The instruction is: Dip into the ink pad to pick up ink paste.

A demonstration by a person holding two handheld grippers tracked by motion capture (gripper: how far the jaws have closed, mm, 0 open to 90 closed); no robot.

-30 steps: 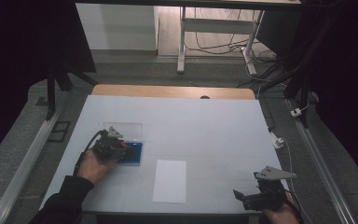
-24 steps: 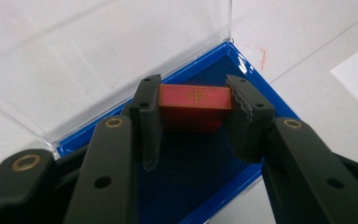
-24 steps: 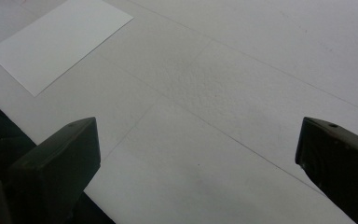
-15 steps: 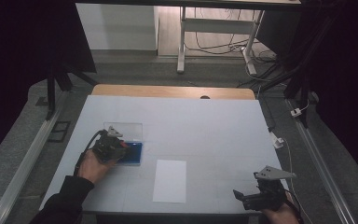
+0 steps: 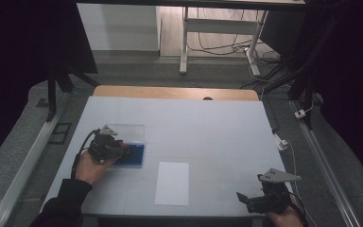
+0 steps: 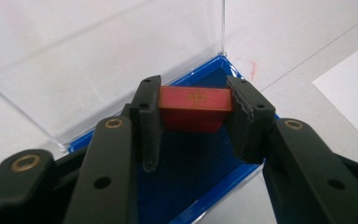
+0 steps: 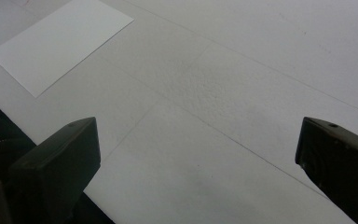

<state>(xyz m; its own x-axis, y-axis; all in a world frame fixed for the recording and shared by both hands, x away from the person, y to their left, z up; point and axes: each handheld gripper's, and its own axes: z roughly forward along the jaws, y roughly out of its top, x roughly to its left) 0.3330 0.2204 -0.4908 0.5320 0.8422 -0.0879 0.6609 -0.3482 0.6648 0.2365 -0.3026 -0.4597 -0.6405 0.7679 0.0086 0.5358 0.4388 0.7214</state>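
Where the clear plastic lid stands raised, we note the left gripper clamped on a small red rectangular block over the blue-lined tray; the right gripper gapes, holding nothing.

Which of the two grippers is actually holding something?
The left gripper, over the blue tray, clamps a red block. The right gripper has jaws wide apart over bare table.

red block: 1 | blue tray: 1 | clear lid: 1 | paper sheet: 1
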